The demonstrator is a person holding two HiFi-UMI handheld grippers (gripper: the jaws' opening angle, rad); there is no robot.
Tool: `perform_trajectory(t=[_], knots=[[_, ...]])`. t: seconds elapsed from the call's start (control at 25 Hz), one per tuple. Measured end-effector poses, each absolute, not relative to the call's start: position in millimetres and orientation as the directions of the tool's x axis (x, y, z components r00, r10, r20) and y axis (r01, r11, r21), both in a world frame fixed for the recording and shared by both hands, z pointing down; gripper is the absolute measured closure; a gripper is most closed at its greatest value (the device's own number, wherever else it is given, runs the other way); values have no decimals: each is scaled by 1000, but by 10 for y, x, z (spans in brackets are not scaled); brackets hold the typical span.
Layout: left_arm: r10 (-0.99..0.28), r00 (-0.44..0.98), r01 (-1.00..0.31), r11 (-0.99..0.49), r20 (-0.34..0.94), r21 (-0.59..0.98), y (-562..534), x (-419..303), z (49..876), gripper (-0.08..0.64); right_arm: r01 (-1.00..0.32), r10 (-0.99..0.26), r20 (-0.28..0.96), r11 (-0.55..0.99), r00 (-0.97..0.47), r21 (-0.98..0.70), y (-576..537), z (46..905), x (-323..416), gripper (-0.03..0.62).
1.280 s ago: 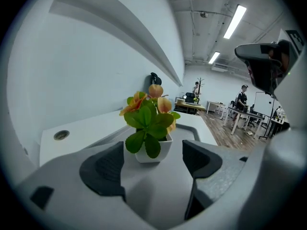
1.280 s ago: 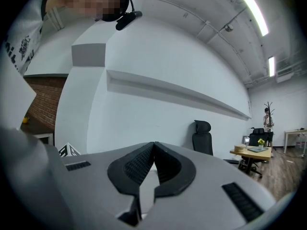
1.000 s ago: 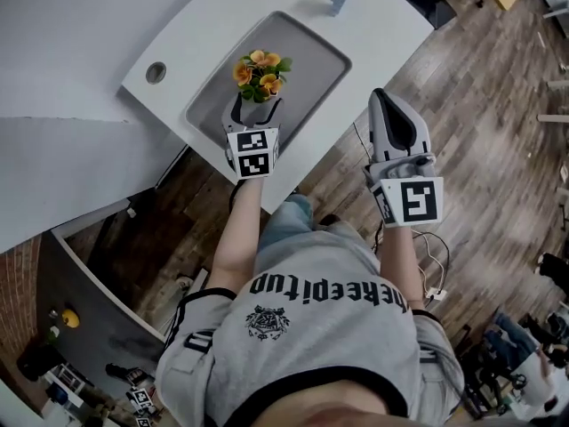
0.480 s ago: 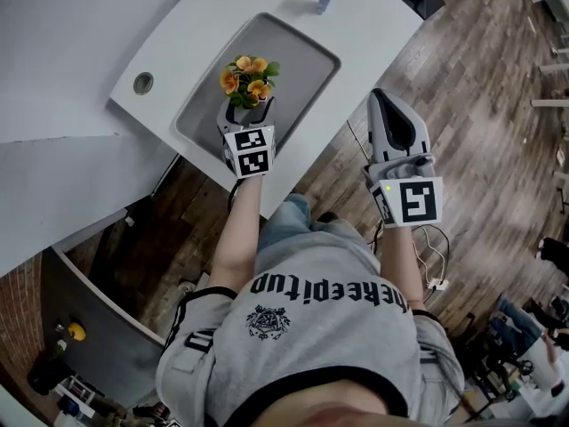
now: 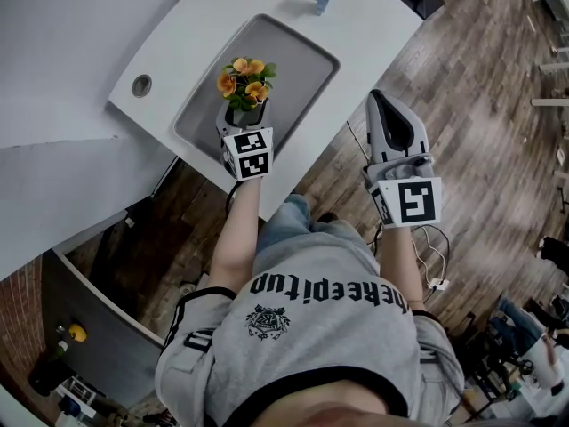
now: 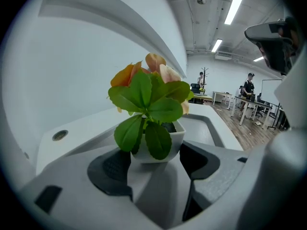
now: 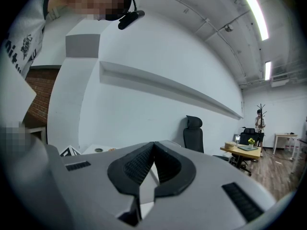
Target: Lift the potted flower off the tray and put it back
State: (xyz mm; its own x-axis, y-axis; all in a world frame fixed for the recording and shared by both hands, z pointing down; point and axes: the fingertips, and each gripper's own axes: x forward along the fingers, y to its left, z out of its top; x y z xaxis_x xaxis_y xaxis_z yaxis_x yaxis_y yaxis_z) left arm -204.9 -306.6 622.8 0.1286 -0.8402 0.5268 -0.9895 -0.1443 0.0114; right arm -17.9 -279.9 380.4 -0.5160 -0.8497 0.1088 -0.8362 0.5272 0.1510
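Orange-bloomed potted flower (image 5: 243,78) stands upright on the grey tray (image 5: 302,56) atop the white surface (image 5: 378,25), dead ahead between the closing, not-yet-pressing jaws of the left hand-held gripper (image 5: 244,116); the right hand-held gripper (image 5: 382,105), shut and empty, hangs well aside.

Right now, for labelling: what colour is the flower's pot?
White pot, clearest in the left gripper view.

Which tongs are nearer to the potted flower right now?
Left. The left tongs straddle the potted flower on the tray, jaws closing around it. The right tongs hang shut and empty beyond the table edge, off to its right.
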Motion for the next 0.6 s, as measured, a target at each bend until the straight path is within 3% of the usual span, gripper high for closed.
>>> perform_trajectory(t=[0.6], knots=[[-855, 146, -988, -147, 497, 37, -2962, -2042, 6091, 238, -830, -842, 85, 539, -533, 143, -2732, 3778, -195, 589]])
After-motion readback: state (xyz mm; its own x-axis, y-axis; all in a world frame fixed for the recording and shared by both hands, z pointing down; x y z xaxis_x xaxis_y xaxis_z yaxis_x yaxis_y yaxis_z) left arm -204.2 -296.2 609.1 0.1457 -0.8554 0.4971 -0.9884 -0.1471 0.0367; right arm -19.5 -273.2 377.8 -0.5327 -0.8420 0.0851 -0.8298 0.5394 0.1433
